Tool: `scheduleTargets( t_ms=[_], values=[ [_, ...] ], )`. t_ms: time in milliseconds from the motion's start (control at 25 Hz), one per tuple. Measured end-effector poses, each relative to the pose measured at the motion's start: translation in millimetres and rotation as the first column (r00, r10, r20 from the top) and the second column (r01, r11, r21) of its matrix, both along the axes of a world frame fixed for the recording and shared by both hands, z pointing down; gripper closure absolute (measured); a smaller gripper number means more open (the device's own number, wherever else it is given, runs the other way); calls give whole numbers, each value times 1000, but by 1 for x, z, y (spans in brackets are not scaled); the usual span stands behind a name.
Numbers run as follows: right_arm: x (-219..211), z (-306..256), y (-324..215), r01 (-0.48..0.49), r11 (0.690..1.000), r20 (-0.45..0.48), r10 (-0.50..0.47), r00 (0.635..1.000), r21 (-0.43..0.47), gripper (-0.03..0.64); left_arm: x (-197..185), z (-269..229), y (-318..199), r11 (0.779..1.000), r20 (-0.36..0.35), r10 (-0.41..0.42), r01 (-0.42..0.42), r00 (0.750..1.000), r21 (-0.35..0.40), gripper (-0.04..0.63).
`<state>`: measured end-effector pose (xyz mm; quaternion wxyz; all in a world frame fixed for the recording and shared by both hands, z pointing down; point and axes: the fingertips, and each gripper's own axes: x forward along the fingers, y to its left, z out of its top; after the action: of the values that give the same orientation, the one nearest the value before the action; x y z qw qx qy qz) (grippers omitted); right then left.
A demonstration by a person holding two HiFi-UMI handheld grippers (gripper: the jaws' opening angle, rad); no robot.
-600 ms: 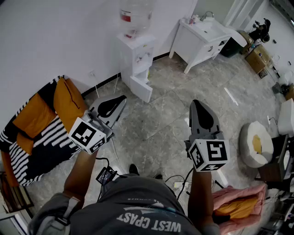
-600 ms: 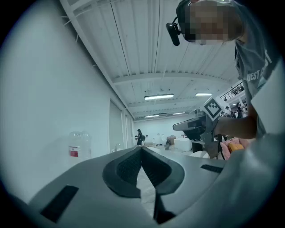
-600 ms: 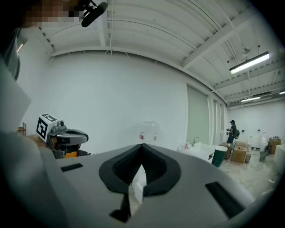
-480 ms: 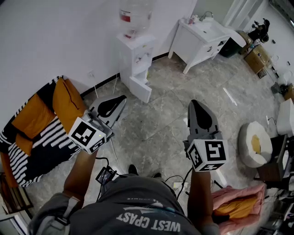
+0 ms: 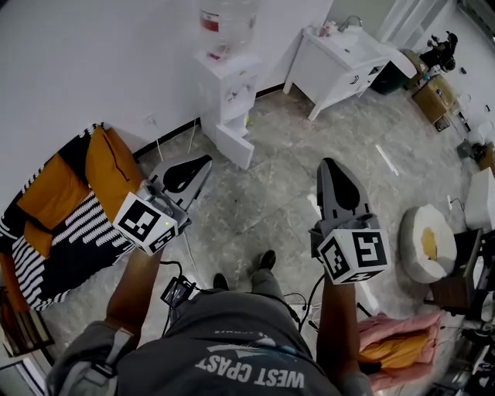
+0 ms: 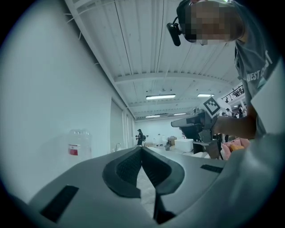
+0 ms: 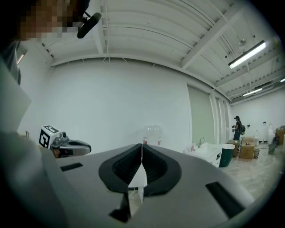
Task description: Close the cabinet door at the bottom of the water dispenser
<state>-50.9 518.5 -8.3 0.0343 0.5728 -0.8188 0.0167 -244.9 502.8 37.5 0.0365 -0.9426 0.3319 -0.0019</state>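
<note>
1. The water dispenser stands against the white wall, with a clear bottle upside down on top.
2. The cabinet door at the foot of the dispenser is open. It is swung out over the tiled floor on the side facing the person.
3. The left gripper is held out in front of the person and points toward the dispenser. It is well apart from the door. Its jaws are closed tip to tip, with nothing between them.
4. The right gripper is held further to the right, over bare floor and also far from the door. Its jaws meet at the tips and hold nothing.
5. A white sink stand is to the right of the dispenser.
6. An orange and striped sofa lies along the left edge.
7. A round white cushion and a pink cloth lie at the right.
8. One shoe shows between the two grippers.
</note>
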Motion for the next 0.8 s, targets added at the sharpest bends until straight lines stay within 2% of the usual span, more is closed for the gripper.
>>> scheduleTargets(
  t_ms=[280,800],
  values=[
    [27,12,-41,28,1000,23,-28,999,-3,589,22,4,-22,999,33,-51,51,998,3,580],
    [87,31,-159,175,984,65,-173,983,-30,589,82,14,-103,979,88,-198,201,976,-18,580]
  ],
)
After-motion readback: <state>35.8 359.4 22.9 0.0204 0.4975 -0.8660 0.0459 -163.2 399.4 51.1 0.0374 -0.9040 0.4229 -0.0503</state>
